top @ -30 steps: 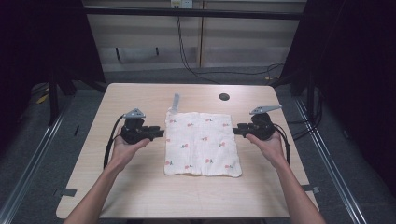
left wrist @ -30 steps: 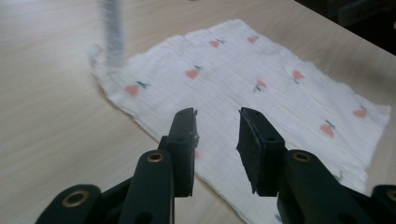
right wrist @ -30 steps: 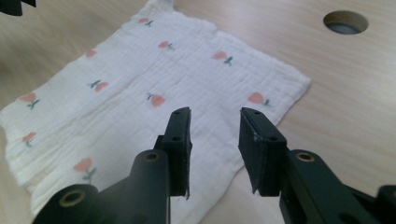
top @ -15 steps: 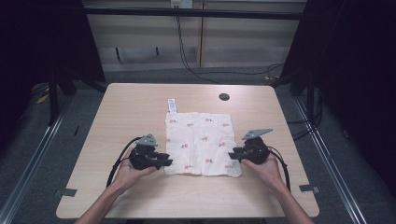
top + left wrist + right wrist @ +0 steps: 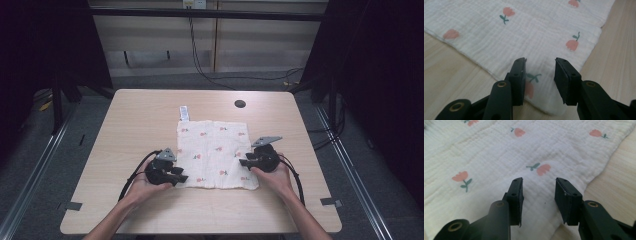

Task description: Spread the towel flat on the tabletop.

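The flowered cloth (image 5: 216,154) is spread flat at the bench (image 5: 125,125) centre. The left claw (image 5: 181,177) is held low at its 7 o'clock corner, the right claw (image 5: 243,162) at its 5 o'clock corner. Both are gaping, nothing gripped, with palms wrapped behind and forearms angled inward.

Bare surface (image 5: 135,120) is lying open all around the cloth (image 5: 215,150); only a small white tag (image 5: 184,112) is sitting beyond it.

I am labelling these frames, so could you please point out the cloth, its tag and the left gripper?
cloth (image 5: 215,150), high view, middle of the fabric.
tag (image 5: 184,112), high view, middle of the strip.
left gripper (image 5: 540,72), left gripper view, midway between fingertips.
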`<state>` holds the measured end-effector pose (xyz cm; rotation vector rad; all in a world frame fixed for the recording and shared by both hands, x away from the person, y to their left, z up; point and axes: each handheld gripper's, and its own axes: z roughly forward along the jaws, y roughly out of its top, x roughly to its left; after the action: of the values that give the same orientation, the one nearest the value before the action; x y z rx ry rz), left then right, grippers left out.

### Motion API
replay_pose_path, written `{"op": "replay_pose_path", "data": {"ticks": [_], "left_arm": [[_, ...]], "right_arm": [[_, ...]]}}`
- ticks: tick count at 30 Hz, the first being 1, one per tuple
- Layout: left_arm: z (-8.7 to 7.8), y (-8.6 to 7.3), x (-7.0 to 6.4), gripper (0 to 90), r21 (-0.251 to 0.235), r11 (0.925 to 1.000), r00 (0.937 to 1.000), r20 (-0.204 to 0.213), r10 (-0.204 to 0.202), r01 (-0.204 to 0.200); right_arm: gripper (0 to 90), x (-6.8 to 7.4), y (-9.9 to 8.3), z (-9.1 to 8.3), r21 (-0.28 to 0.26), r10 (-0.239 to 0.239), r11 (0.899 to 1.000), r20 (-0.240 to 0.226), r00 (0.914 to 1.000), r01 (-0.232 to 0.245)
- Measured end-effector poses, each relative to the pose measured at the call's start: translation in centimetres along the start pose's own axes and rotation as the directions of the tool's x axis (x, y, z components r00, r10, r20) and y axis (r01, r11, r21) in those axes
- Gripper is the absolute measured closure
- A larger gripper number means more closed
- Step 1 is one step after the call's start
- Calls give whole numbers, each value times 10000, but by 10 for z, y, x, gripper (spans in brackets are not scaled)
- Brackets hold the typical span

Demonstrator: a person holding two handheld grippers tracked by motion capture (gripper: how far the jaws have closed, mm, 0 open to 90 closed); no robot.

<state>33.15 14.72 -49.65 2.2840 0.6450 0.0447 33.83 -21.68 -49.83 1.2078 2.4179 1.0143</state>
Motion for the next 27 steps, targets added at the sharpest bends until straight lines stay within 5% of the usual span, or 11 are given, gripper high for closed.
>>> {"op": "replay_pose_path", "data": {"ticks": [4, 10, 17, 27], "left_arm": [[-6, -5, 3, 721, 62, 9998, 9999, 26, 165, -165], [-8, -8, -2, 869, 146, 9986, 9985, -193, 511, -509], [-10, -9, -10, 894, 392, 9975, 9982, 115, 584, -588], [-17, -16, -25, 895, 697, 9962, 9975, 509, 494, -529]], "right_arm": [[648, 2, -2, 3, -15, -335, 9994, 302, 9990, 336], [876, 7, -5, -1, 27, -273, 9996, 88, 9996, 273], [899, 12, -15, -13, 187, 123, 9998, -435, 9990, -115], [899, 30, -36, -36, 125, -61, 9999, -708, 9975, 70]]}}
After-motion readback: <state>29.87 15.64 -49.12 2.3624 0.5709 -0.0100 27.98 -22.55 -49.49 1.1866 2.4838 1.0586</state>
